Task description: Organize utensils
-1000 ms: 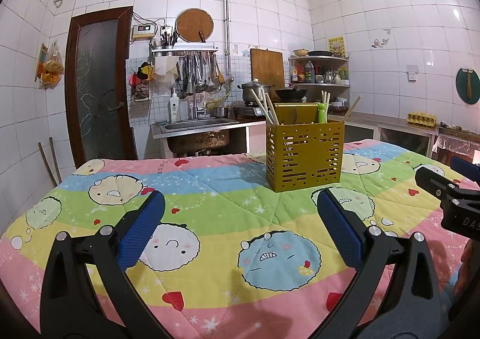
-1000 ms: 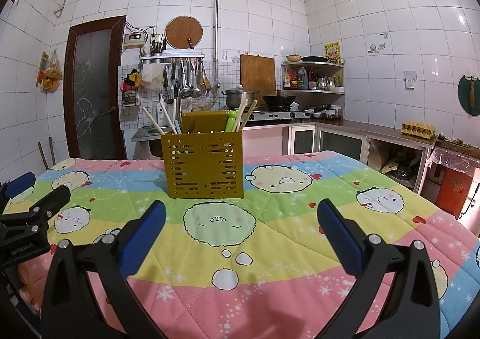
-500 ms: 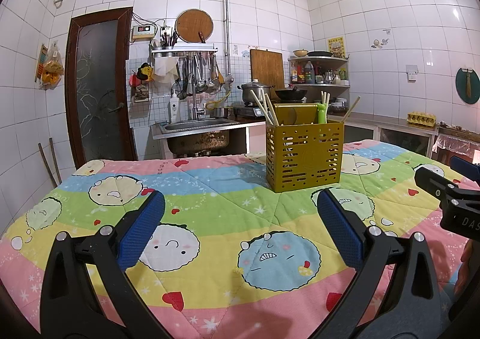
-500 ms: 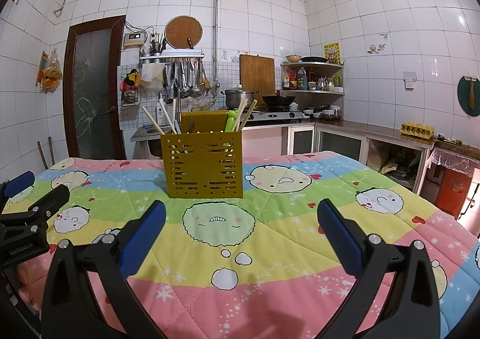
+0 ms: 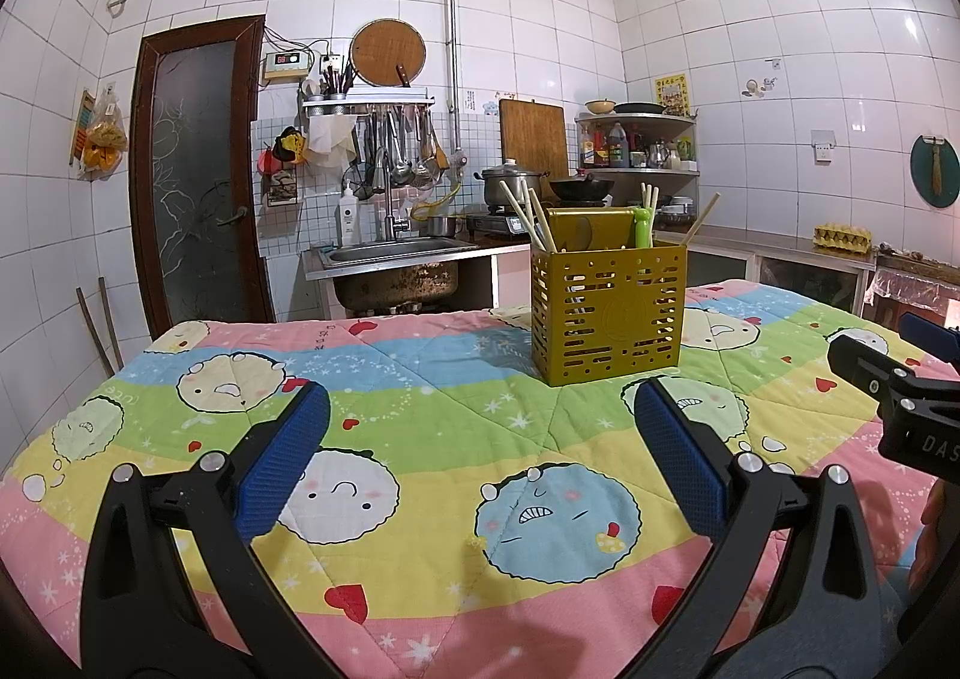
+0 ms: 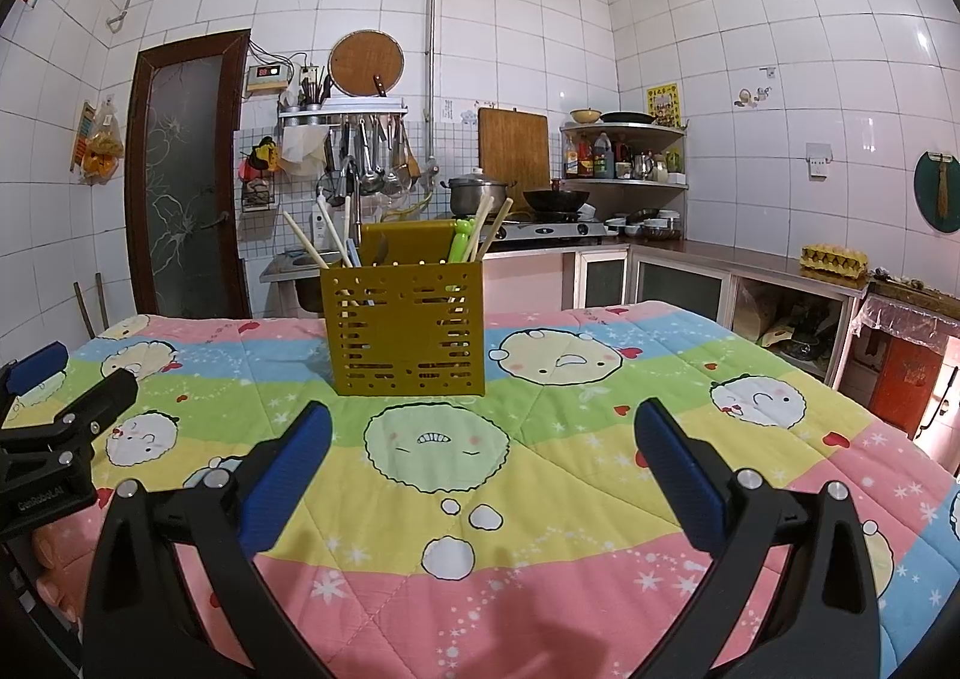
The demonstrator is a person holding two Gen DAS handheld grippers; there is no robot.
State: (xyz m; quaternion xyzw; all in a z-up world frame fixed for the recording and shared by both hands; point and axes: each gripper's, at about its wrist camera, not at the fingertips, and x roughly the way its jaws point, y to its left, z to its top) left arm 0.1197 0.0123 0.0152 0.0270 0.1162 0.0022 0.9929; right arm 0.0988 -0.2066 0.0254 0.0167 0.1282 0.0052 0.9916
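A yellow perforated utensil holder (image 5: 607, 313) stands on the quilt-covered table (image 5: 420, 439); it also shows in the right wrist view (image 6: 403, 328). Chopsticks (image 5: 529, 220) and a green utensil (image 5: 642, 227) stick up out of it; in the right wrist view the chopsticks (image 6: 305, 248) and green utensil (image 6: 459, 241) show too. My left gripper (image 5: 477, 454) is open and empty, well short of the holder. My right gripper (image 6: 480, 457) is open and empty, also short of it. Each gripper shows at the edge of the other's view: the right gripper (image 5: 888, 379) and the left gripper (image 6: 54, 427).
A colourful cartoon quilt (image 6: 540, 439) covers the table. Behind stand a sink (image 5: 390, 259), a stove with a pot (image 5: 510, 184) and wok, a corner shelf (image 5: 636, 138), a door (image 5: 198, 168) and an egg tray (image 6: 834, 259) on the counter.
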